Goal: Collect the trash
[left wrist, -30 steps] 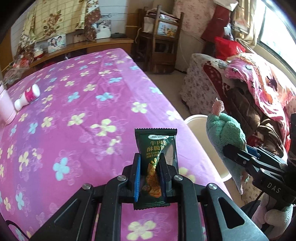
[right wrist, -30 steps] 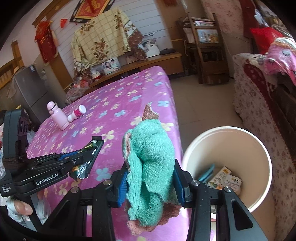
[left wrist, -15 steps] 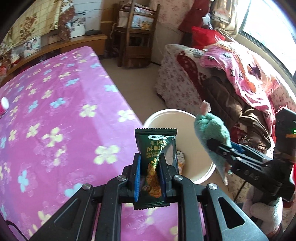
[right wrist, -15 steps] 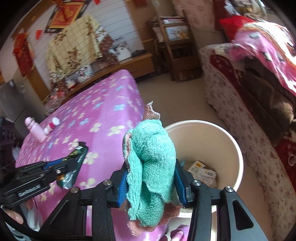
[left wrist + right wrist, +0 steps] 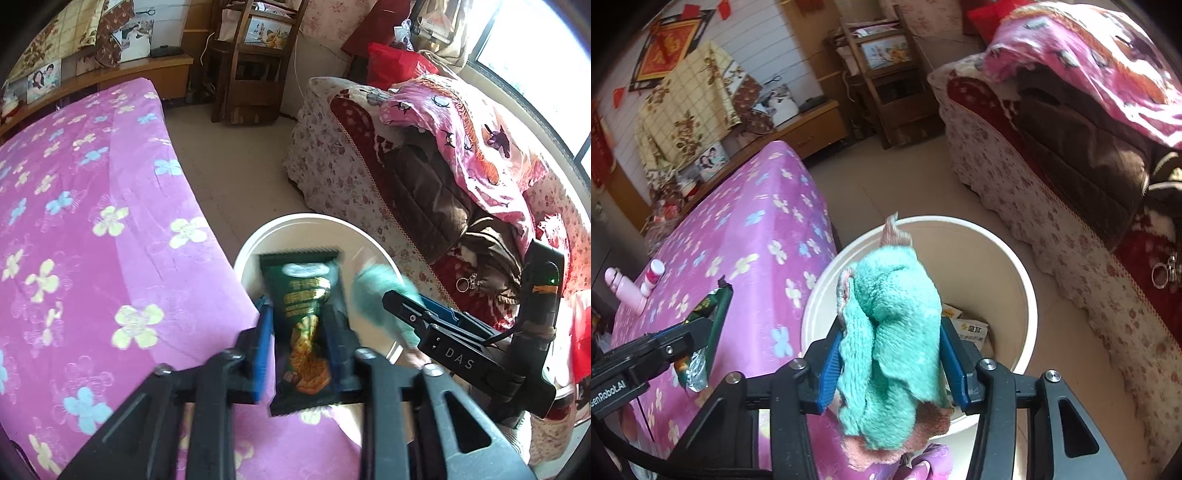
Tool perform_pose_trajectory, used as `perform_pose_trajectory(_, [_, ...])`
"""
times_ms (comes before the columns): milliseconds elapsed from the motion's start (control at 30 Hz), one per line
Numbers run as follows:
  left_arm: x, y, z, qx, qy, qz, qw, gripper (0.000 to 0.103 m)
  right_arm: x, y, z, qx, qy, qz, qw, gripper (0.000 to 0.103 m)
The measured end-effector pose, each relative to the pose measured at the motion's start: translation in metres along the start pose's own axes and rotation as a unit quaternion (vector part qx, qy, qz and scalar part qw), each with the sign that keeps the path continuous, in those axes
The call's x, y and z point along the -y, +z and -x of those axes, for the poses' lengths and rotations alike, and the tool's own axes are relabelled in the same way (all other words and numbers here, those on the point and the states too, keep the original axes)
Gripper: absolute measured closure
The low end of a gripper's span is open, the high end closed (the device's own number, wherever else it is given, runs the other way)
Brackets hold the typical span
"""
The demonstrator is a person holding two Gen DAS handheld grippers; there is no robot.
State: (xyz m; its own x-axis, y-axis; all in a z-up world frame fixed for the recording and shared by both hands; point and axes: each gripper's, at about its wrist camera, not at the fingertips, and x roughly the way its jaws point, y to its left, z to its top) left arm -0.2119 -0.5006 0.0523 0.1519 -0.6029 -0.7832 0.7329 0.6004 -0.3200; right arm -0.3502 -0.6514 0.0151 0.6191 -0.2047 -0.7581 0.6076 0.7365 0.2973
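A snack packet (image 5: pixel 306 325) is pinched by the left tongs (image 5: pixel 301 343), a green cloth (image 5: pixel 890 332) by the right tongs (image 5: pixel 892 354). A white bin (image 5: pixel 1015 273) is positioned beneath both, beside the purple bed (image 5: pixel 92 229).

Black left claw (image 5: pixel 300 343), right claw (image 5: pixel 889 363): blue pads, silver screws.

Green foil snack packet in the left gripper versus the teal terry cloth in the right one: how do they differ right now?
The green foil snack packet is flat, glossy and printed; the teal terry cloth is fluffy, bunched, with a pinkish-brown edge. The packet looks motion-blurred between left gripper fingers that seem spread apart; the cloth fills the right gripper. Both are held up by the white round bucket, which already holds paper packets.
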Motion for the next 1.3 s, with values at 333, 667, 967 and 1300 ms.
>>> perform_pose_trajectory(333, [-0.003, -0.007, 0.007, 0.01, 0.016, 0.0, 0.9998, 0.039, 0.004, -0.001, 0.005, 0.01, 0.009, -0.012, 1.0, 0.042])
perform_pose_trajectory(667, [-0.022, -0.02, 0.038, 0.052, 0.063, 0.004, 0.9967, 0.039, -0.025, -0.01, 0.031, 0.044, 0.001, 0.028, 0.999, 0.042])
perform_pose_trajectory(967, [-0.031, -0.033, 0.081, 0.125, 0.127, -0.013, 0.9839, 0.039, -0.06, -0.026, 0.068, 0.083, -0.015, 0.049, 0.995, 0.042])
perform_pose_trajectory(1300, [-0.039, -0.05, 0.138, 0.209, 0.125, -0.008, 0.9698, 0.028, -0.091, -0.036, 0.119, 0.143, -0.038, 0.056, 0.988, 0.037])
